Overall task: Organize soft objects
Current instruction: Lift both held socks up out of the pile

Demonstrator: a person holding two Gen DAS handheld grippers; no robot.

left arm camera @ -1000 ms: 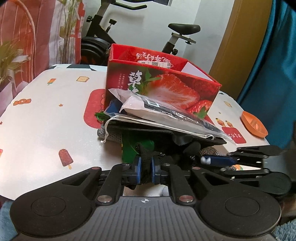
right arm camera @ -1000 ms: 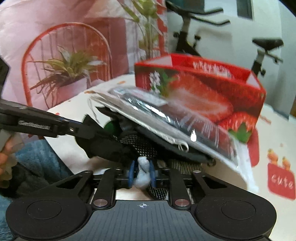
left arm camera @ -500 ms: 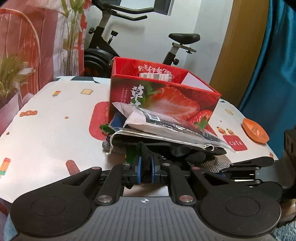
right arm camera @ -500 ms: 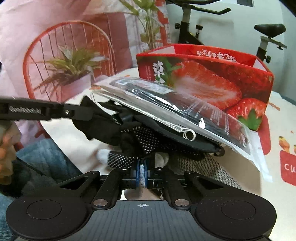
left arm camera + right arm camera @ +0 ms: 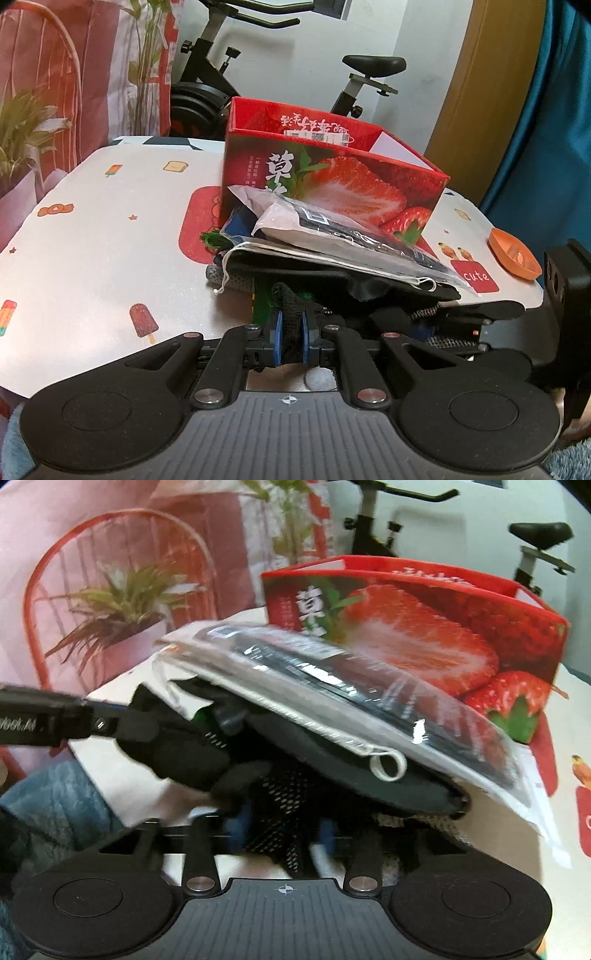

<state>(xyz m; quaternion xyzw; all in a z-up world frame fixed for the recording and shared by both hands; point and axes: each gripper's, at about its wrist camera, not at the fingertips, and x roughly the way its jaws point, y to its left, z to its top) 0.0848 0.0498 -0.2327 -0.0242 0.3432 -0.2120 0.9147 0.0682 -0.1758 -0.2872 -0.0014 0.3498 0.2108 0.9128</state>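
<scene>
A pile of soft things lies at the table's near edge in front of a red strawberry box [image 5: 332, 177]: a clear plastic packet [image 5: 332, 236] with dark contents on top, a black pouch [image 5: 314, 273] under it, and black dotted gloves at the bottom. My left gripper [image 5: 290, 332] is shut on a black dotted glove [image 5: 290, 306]. My right gripper [image 5: 280, 830] has its jaws apart around another black dotted glove [image 5: 284, 794]; the view is blurred. The packet [image 5: 332, 679] and the box [image 5: 424, 627] also show in the right wrist view.
The white table [image 5: 92, 240] has cartoon prints. An orange dish [image 5: 513, 258] sits at its right edge. An exercise bike [image 5: 229, 74] stands behind the table. A pink plant-print curtain [image 5: 110, 572] hangs at the left, and a blue fluffy cloth [image 5: 48, 805] lies below the table's edge.
My right gripper's jaws have spread from shut to apart around the dotted glove, and it has moved in under the pile. My left gripper stays shut on its glove and has drawn back slightly.
</scene>
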